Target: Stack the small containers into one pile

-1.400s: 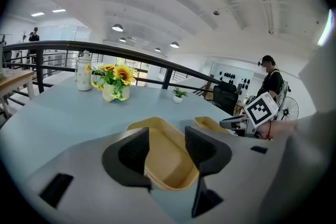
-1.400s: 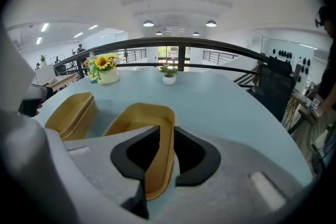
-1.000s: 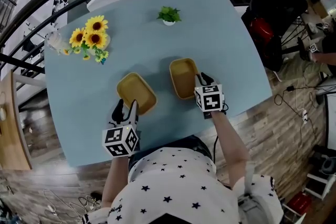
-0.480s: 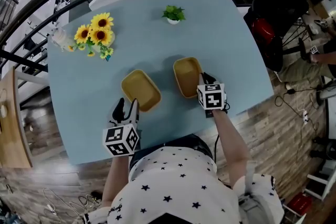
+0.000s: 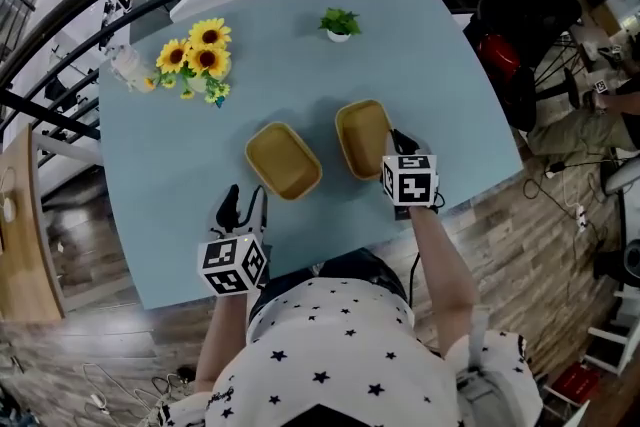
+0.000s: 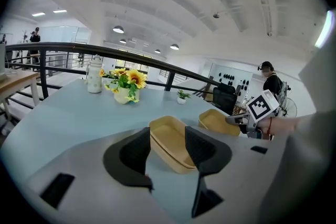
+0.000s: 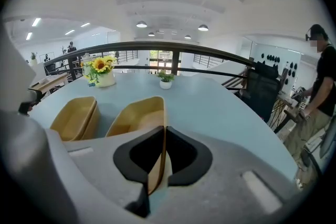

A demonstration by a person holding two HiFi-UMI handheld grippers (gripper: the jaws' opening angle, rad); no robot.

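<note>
The right gripper (image 7: 164,136) has its jaws pressed together on the near wall of the right container (image 7: 137,117). They have just been closing, and the thin wall stands edge-on between the two black pads. The wall runs straight up the gap, and the rest of the container reaches away from the jaws toward the sunflowers (image 5: 200,60). Whether its base is clear of the tabletop (image 5: 440,65) I cannot tell.

The left gripper (image 6: 167,136) has its jaws apart with nothing pressed between them. The left container (image 5: 283,160) lies just beyond their tips, seen through the gap, near but not touched.

Both containers look alike. They are shallow, oblong trays with rounded corners, in a tan, mustard-like colour. Their walls are thin and slope a little outward, their tops are open, and they are empty inside.

Both lie on the person's side of the sunflowers. The left container is the nearer of the two to the flowers, and the right one is farther from them. They sit side by side, not touching, with a strip of pale blue tabletop between them. Neither is stacked in the other.

A white bottle (image 6: 94,75) stands just beside the sunflowers. A small potted plant (image 5: 339,21) stands well apart from them along the far edge.
</note>
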